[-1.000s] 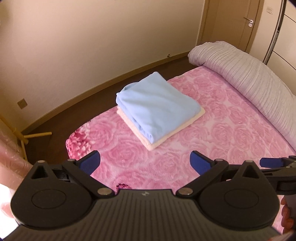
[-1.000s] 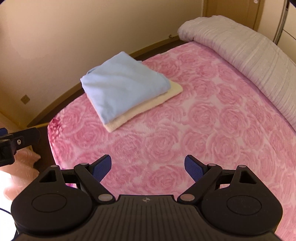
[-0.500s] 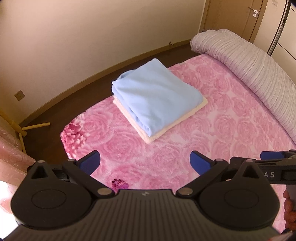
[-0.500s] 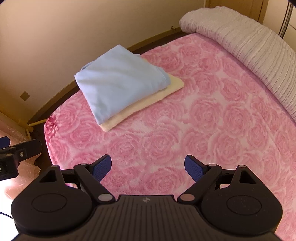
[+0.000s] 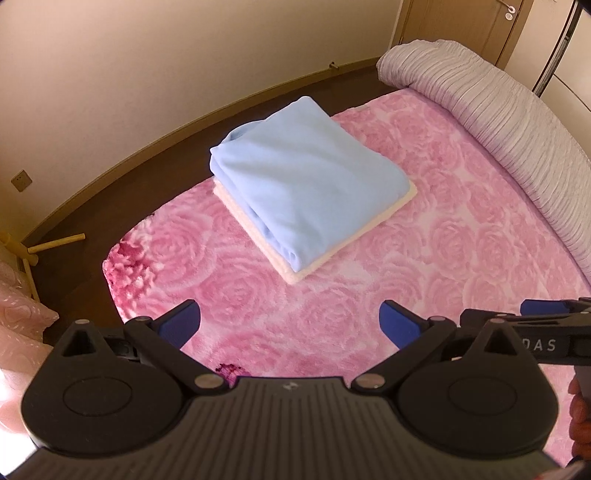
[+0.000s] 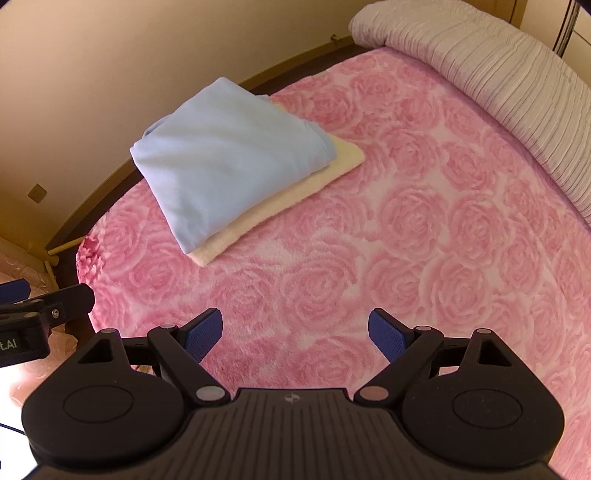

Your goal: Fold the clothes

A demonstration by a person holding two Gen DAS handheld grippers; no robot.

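The pink rose-patterned plush bedspread [image 5: 461,229] carries the folded light-blue garment [image 5: 306,177], stacked squarely on a folded cream garment [image 5: 400,201], at twelve o'clock of both grippers. The left gripper [image 5: 290,325] and right gripper [image 6: 295,332] hover released, holding nothing. Judgement: folding looks complete; withdraw clear of the stack. Only the left view shows the door handle [image 5: 511,8].
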